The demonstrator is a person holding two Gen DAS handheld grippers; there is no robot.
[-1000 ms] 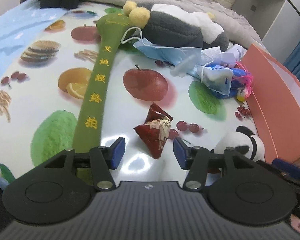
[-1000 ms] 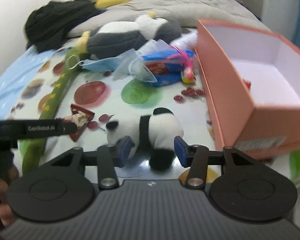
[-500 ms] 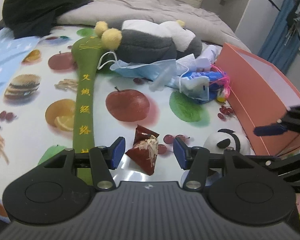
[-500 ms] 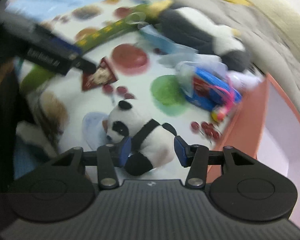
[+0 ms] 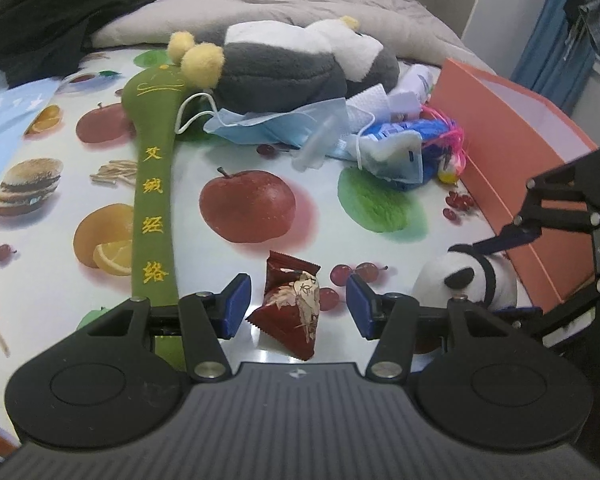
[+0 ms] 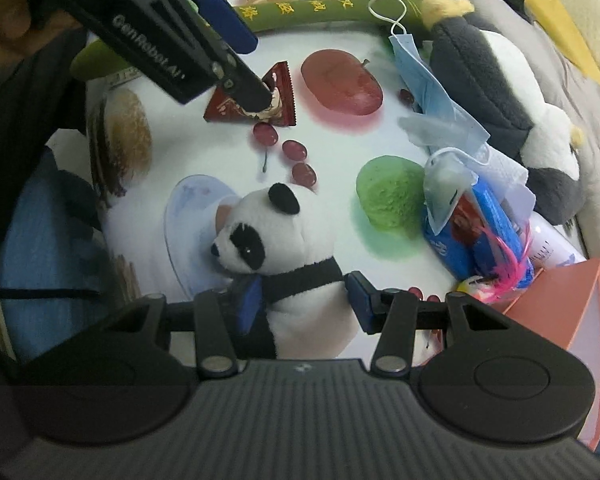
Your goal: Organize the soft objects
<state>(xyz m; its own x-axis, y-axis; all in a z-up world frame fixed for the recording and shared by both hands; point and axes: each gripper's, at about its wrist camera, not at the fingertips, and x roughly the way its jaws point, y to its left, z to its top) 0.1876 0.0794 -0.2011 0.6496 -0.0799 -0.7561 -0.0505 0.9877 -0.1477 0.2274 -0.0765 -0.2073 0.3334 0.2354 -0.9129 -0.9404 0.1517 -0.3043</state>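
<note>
We see even indoor light, white glare on the glossy tablecloth (image 5: 236,172), fisheye bending at edges, slightly soft distant corners.

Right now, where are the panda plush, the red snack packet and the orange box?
panda plush (image 6: 284,236), right wrist view, head.
red snack packet (image 5: 294,304), left wrist view, wrapper front.
orange box (image 5: 500,152), left wrist view, near wall.

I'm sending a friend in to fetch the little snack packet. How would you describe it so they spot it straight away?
Start at the orange box on the fruit-print tablecloth. Beside it sits a small toy panda, and just past that lies the snack packet. It is a dark red, pyramid-shaped wrapper with crimped edges, the only foil-like thing among soft toys and face masks.
</note>
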